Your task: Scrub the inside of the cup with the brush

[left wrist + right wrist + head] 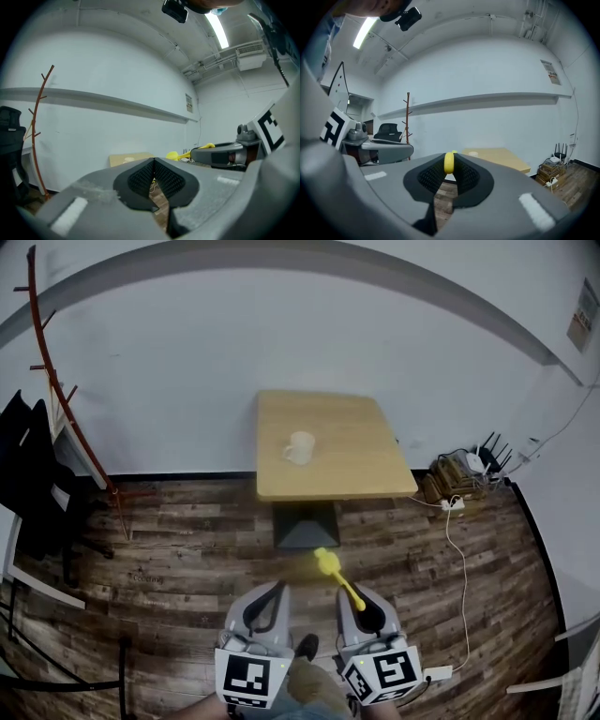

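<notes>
The white ceramic cup (300,447) stands on the square light-wood surface (361,460), a little left of its middle. The surface is set against the white wall (187,362). Both grippers are well apart from the cup, side by side over the dark wood-plank floor (169,549) and pointing toward the surface.

The left gripper (274,592) has its fingers pressed together, ribbed pads meeting, with nothing between them. The right gripper (361,604) has its fingers clamped on the handle of the yellow plastic brush (339,579). In the right gripper view the handle's rounded end (449,163) shows pinched between the pads. From the head view the brush slants forward and to the left, and its head lies over the floor, short of the surface's dark base (305,526).

A reddish-brown coat stand (70,418) and a black chair (33,474) stand at the left. A tangle of cables and boxes (459,479) sits by the wall at the right
</notes>
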Demonstrator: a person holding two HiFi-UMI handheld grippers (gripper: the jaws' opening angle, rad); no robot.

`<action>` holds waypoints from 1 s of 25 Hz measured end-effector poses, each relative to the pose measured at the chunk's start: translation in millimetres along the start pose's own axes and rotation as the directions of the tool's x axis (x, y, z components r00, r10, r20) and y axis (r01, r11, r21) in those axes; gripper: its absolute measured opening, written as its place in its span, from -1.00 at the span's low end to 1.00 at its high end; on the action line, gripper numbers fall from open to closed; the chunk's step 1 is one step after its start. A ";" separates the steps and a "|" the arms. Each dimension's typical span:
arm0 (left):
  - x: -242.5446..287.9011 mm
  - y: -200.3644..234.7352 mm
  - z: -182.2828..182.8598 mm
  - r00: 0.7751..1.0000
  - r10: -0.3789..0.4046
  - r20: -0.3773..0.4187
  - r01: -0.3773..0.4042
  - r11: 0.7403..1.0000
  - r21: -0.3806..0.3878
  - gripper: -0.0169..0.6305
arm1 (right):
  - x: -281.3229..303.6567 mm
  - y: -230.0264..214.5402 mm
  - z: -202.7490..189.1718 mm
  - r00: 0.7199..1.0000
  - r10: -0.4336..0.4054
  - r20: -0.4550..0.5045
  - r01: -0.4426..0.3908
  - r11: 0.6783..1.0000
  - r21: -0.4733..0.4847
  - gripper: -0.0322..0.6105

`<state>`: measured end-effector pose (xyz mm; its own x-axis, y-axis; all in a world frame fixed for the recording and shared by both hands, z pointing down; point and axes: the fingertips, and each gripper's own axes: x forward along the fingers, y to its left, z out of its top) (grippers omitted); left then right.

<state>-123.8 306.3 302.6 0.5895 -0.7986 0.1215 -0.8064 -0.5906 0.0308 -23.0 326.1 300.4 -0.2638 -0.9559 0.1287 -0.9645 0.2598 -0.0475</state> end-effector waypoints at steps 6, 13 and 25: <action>64.8 1.7 -9.9 0.999 0.003 -0.051 -0.003 1.000 -0.009 -0.89 | 41.8 -50.5 -8.5 1.000 -0.007 -0.009 0.008 1.000 0.030 -0.78; 159.0 14.0 6.8 0.997 0.025 -0.069 -0.022 0.999 0.042 -0.89 | 115.4 -115.8 5.5 0.999 0.037 0.000 -0.037 0.998 0.052 -0.77; 265.2 33.3 28.7 0.994 0.085 -0.068 -0.079 0.993 0.093 -0.89 | 199.5 -189.2 33.7 0.993 0.117 0.032 -0.118 0.992 0.054 -0.77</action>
<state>7.0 71.5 307.4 0.5141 -0.8362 0.1910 -0.8424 -0.5342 -0.0712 107.2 81.6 301.7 -0.3740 -0.9230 0.0907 -0.9245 0.3632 -0.1160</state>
